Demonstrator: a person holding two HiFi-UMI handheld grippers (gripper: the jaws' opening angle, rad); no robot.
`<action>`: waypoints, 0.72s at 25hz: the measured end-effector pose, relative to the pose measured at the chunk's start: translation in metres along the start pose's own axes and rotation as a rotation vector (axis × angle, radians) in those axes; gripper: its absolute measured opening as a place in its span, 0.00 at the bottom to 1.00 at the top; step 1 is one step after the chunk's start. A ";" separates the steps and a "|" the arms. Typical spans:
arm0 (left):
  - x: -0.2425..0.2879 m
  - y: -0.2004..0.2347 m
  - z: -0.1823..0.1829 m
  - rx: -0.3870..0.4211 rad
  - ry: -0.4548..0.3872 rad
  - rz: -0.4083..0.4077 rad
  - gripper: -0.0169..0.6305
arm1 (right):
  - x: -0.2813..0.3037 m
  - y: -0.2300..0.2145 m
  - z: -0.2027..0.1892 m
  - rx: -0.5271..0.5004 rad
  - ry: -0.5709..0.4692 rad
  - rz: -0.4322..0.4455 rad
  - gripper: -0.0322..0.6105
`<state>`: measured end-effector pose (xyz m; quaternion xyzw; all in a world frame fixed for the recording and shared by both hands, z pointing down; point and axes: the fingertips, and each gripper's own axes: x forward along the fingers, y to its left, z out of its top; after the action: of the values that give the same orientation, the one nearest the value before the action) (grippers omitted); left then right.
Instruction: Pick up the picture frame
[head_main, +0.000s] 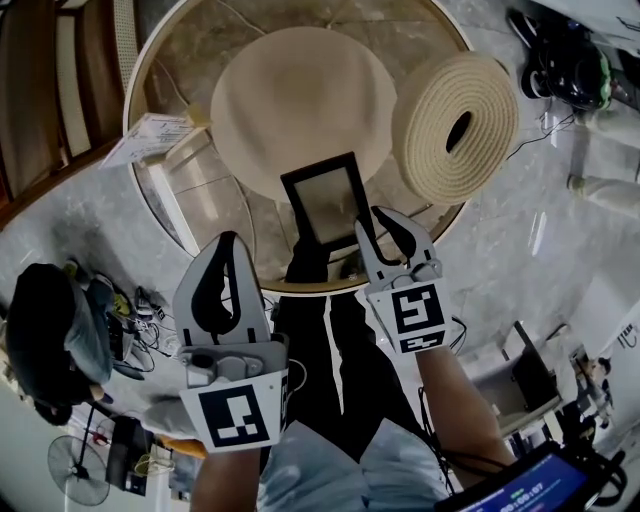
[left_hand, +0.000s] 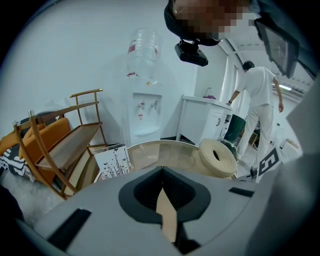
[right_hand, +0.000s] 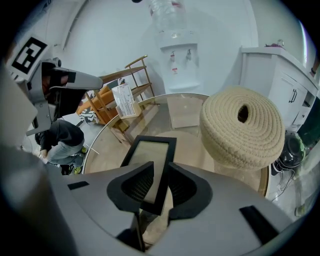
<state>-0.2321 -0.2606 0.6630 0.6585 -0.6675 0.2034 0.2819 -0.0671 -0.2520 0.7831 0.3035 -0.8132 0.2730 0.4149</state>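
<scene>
The picture frame (head_main: 325, 200), black with a pale beige inside, sits over the near part of the round glass table (head_main: 148, 190), overlapping a beige round mat (head_main: 300, 105). My right gripper (head_main: 370, 218) is shut on the frame's right edge. In the right gripper view the frame (right_hand: 150, 150) runs away from the right gripper (right_hand: 160, 169), with one dark pad on each side of its rim. My left gripper (head_main: 228, 240) hovers off the table's near left edge, its jaws together and nothing in them. The left gripper (left_hand: 161, 172) points across the table.
A thick coiled rope roll (head_main: 455, 125) stands on the table's right side, close to the frame. A printed card (head_main: 150, 135) leans at the table's left rim. A wooden rack (left_hand: 65, 145), a water dispenser (left_hand: 145, 115) and a person in white (left_hand: 257, 110) stand beyond.
</scene>
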 end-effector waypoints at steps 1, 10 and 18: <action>0.001 0.000 -0.002 0.000 0.006 -0.002 0.05 | 0.002 0.000 -0.002 0.004 0.006 -0.002 0.21; 0.012 0.001 -0.013 -0.001 0.032 -0.015 0.05 | 0.023 -0.011 -0.022 0.040 0.042 -0.022 0.23; 0.014 0.006 -0.016 0.002 0.039 -0.015 0.05 | 0.031 -0.010 -0.031 0.074 0.032 0.028 0.22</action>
<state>-0.2361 -0.2603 0.6846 0.6597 -0.6566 0.2146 0.2960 -0.0592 -0.2453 0.8268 0.3028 -0.8000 0.3135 0.4122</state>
